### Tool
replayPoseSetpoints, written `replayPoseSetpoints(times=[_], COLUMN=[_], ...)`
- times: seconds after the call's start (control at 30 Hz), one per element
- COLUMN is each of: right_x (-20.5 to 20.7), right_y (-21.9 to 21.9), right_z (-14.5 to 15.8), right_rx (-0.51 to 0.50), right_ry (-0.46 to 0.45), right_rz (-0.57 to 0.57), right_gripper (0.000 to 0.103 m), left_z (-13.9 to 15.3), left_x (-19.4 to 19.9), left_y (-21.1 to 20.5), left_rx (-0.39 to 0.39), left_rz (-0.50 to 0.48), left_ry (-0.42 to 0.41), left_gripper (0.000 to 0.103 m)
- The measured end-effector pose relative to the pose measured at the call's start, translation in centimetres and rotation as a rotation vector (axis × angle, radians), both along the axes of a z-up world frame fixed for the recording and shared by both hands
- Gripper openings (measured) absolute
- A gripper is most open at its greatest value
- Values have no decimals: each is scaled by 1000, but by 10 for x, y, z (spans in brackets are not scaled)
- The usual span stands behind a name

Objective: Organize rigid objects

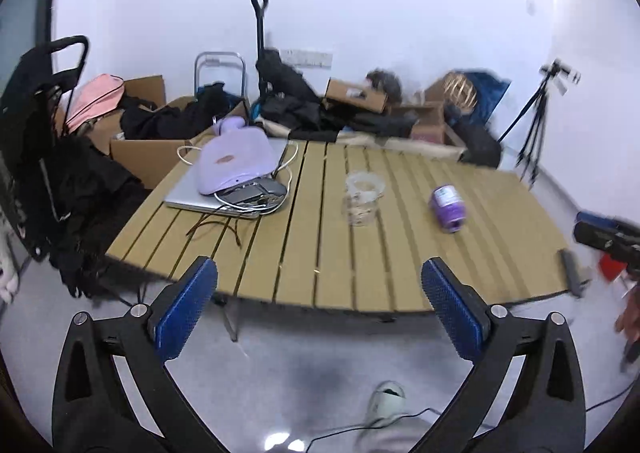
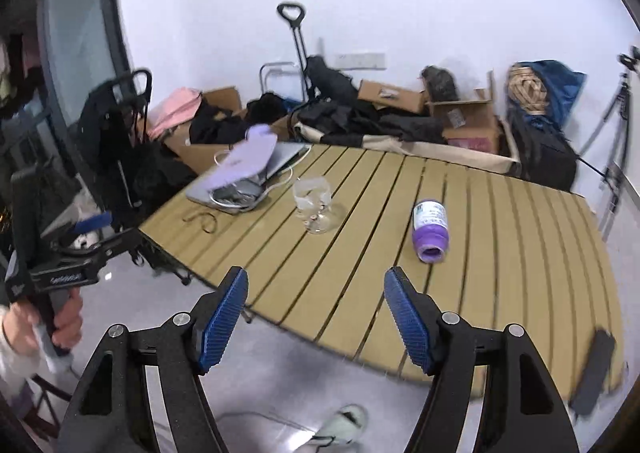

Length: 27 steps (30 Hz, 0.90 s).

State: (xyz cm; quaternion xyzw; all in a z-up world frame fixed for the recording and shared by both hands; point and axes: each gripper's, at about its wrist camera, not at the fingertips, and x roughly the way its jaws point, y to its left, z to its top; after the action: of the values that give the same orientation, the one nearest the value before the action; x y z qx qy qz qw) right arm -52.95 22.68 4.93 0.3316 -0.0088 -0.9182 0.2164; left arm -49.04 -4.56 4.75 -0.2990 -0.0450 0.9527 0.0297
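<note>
Both tools were held in front of the slatted table, not yet over it; the left gripper had its blue pads wide apart and empty, and the right gripper was also spread and held nothing. The purple bottle lay on its side near the middle of the table, the clear glass cup upright just beside it. To grasp the bottle well, the right gripper should probably come across its narrow body; not along it, or it could roll.
</note>
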Motion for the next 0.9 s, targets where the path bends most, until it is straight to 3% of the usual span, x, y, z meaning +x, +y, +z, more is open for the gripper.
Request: replayPoseSetpoints(times=[0.1, 0.23, 0.33, 0.43, 0.57, 0.67, 0.77, 0.9], right_x=[62, 156, 230, 299, 394, 449, 489, 518], right_y=[12, 24, 31, 33, 36, 36, 28, 4], right_z=[29, 56, 66, 64, 33, 7, -27, -72], right_rx=[-43, -63, -74, -100, -121, -86, -65, 35], right_ry=[3, 52, 96, 110, 72, 133, 185, 247], right_rz=[-13, 20, 69, 139, 179, 196, 145, 41], right_gripper=[76, 76, 79, 80, 80, 80, 85, 85], left_z=[31, 59, 71, 74, 40, 4, -37, -63], left_x=[73, 178, 253, 322, 410, 469, 507, 505], left_y=[-3, 1, 0, -8, -9, 5, 15, 14], left_rx=[10, -41, -52, -9, -13, -96, -110, -46], left_rz=[-1, 18, 16, 9, 42, 62, 111, 148], left_ry=[22, 72, 131, 175, 201, 296, 352, 244], left_gripper=[103, 103, 103, 103, 103, 103, 103, 103])
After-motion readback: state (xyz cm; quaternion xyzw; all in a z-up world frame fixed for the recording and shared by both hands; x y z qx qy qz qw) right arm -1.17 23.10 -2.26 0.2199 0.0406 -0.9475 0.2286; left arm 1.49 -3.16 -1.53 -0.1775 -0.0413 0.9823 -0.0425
